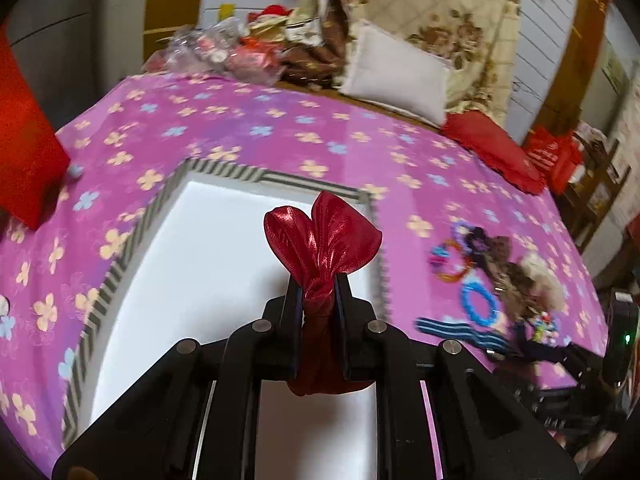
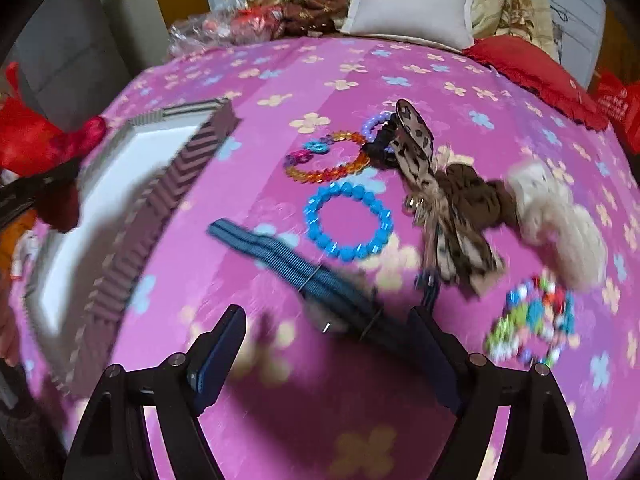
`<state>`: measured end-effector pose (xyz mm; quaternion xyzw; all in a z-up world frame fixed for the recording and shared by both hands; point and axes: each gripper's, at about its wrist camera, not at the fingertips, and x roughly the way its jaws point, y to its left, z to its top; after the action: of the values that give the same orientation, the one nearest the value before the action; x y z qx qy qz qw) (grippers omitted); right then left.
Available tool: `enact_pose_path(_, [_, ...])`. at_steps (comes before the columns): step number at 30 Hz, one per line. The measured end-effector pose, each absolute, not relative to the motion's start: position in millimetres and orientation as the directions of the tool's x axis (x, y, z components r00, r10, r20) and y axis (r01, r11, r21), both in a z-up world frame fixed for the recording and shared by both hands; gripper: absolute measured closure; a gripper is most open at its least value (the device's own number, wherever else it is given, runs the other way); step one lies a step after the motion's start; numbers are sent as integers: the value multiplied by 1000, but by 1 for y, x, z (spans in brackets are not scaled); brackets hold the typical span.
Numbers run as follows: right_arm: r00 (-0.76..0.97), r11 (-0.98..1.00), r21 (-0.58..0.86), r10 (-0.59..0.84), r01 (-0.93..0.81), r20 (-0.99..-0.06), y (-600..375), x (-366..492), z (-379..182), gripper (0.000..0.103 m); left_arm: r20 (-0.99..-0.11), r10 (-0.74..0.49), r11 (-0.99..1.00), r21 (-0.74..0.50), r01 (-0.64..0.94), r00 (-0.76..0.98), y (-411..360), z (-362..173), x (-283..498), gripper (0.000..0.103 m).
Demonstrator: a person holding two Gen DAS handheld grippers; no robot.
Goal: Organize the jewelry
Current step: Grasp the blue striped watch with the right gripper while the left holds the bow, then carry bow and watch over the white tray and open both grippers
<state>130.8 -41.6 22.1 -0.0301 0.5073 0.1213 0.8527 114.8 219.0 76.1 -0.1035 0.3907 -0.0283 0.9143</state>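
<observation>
The left hand-held gripper (image 1: 318, 292) pinches a shiny red satin bow (image 1: 322, 240) above the white-lined, stripe-rimmed box (image 1: 224, 170). The right hand-held gripper (image 2: 328, 336) stands spread, holding nothing, over a ribbed blue headband (image 2: 280, 256); beaded bracelets (image 2: 346, 222) lie just beyond on the flowered purple bed sheet (image 2: 360, 60).

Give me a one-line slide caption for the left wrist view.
Left gripper clamps a shiny red bow above the white, stripe-edged box.
</observation>
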Motion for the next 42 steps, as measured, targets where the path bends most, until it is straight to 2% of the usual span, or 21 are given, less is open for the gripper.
enact_pose_path(5, [440, 974, 48, 143, -220, -886, -39, 148, 10, 22, -736, -155, 957, -278, -86, 659, 249, 57, 130, 90])
enact_pose_path(9, [446, 972, 10, 116, -233, -888, -32, 143, 7, 24, -744, -131, 954, -274, -121, 655, 261, 53, 139, 90])
enact_pose_path(10, [445, 971, 12, 120, -237, -887, -31, 142, 7, 28, -746, -130, 953, -276, -126, 654, 263, 52, 142, 90])
enact_pose_path(12, [436, 971, 15, 121, -238, -892, -29, 141, 10, 43, -749, -128, 952, -277, -132, 650, 265, 50, 145, 90])
enact_pose_path(13, [428, 971, 19, 123, -238, -895, -29, 140, 13, 55, -752, -122, 951, -274, -140, 647, 267, 49, 146, 90])
enact_pose_path(21, [406, 965, 36, 143, -261, -903, -7, 124, 32, 56, -755, -114, 930, -309, -198, 645, 290, 47, 149, 90])
enact_pose_path(34, [527, 940, 77, 252, -331, -812, 64, 134, 150, 56, -757, -151, 888, -386, -250, 636, 325, 38, 159, 90])
enact_pose_path(42, [462, 917, 198, 350, -347, -815, 134, 196, 145, 56, -766, -174, 858, -426, -287, 619, 346, 20, 172, 90])
